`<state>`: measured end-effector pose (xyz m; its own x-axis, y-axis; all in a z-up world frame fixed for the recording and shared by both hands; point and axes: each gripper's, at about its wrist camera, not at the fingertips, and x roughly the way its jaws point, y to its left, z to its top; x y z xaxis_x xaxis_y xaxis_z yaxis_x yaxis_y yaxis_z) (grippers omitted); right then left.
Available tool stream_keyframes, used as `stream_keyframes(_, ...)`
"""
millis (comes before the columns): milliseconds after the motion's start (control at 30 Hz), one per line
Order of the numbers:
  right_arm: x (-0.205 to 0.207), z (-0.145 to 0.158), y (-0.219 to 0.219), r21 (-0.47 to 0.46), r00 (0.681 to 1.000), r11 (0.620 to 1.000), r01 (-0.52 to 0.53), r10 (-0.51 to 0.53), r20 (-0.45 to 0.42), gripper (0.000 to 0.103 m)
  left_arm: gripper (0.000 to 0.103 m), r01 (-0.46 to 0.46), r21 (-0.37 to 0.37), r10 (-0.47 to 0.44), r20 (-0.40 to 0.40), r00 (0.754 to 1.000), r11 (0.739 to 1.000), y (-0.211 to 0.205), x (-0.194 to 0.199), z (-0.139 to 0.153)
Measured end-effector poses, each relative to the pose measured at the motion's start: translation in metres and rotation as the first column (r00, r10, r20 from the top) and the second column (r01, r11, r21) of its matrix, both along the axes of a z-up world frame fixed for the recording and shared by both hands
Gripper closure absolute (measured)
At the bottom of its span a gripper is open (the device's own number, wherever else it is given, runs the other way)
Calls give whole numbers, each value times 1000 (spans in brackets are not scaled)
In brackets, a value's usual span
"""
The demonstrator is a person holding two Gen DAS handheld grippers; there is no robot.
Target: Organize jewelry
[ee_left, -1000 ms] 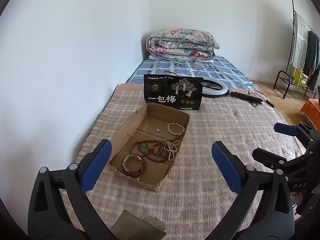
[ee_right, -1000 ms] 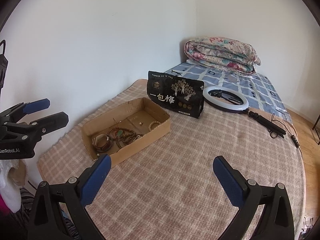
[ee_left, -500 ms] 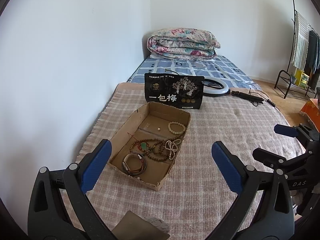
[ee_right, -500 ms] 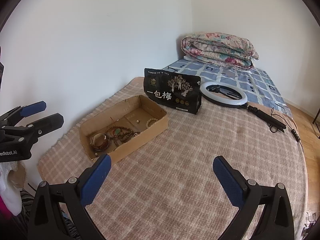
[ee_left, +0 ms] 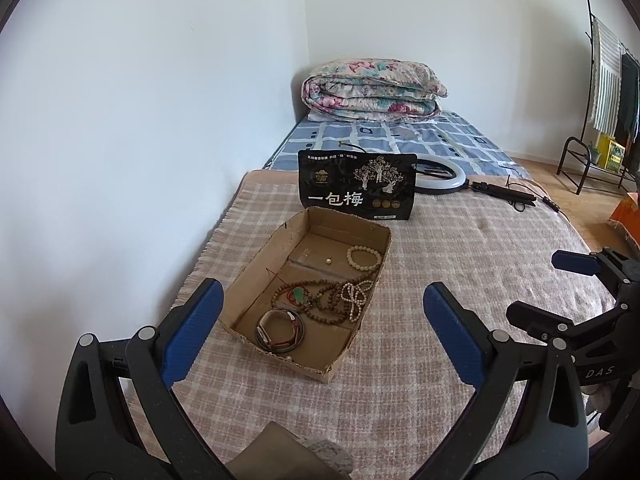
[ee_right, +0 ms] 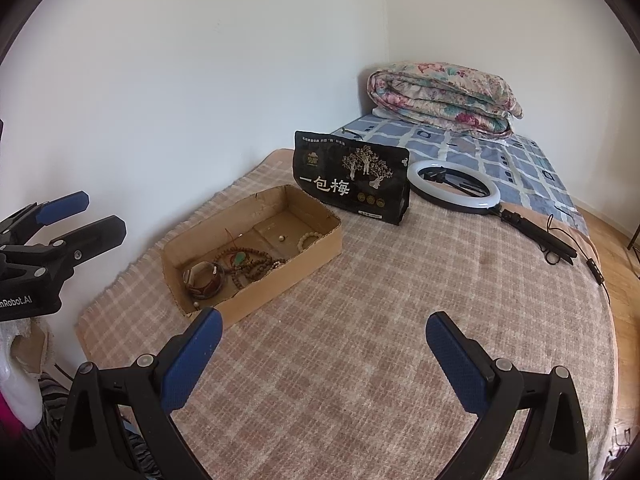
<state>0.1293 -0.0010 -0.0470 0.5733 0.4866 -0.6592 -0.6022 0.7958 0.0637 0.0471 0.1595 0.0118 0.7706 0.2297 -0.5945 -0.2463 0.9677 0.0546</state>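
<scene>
I am holding the left gripper (ee_left: 324, 328) low over the checked blanket (ee_left: 460, 248), its fingers (ee_left: 192, 332) spread wide and gripping nothing. My right gripper (ee_right: 320, 356) is hovering the same way, fingers (ee_right: 456, 364) wide apart and empty. Just beyond the left gripper, the cardboard box (ee_left: 256, 264) is sitting on the blanket near the wall. In its near end a dark bangle (ee_left: 280, 330) is lying, with a tangle of brown bead strands (ee_left: 324, 298) and a green pendant (ee_left: 299, 295) behind it. A pale bead bracelet (ee_left: 363, 257) is resting in the far compartment. Behind the box a black pouch (ee_left: 357, 186) is standing upright, with a ring light (ee_right: 454, 186) beside it and a folded quilt (ee_left: 374, 90) farthest back.
</scene>
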Motion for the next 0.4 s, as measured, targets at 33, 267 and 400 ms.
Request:
stream_keyframes(33,0,0,1,-1,1000,1000,-1,1,-1,0,1,0,0,0,0,1000,1000,0,0,0)
stream_keyframes(267,0,-2,0,6,1000,1000,4,-4,-13,0,1,-7,3,7,4,1000,1000,1,-1,0)
stream_keyframes(400,1,-2,-1,5,1000,1000,4,-4,-15,0,1,-13,8,13,-3,1000,1000,4,1,-2)
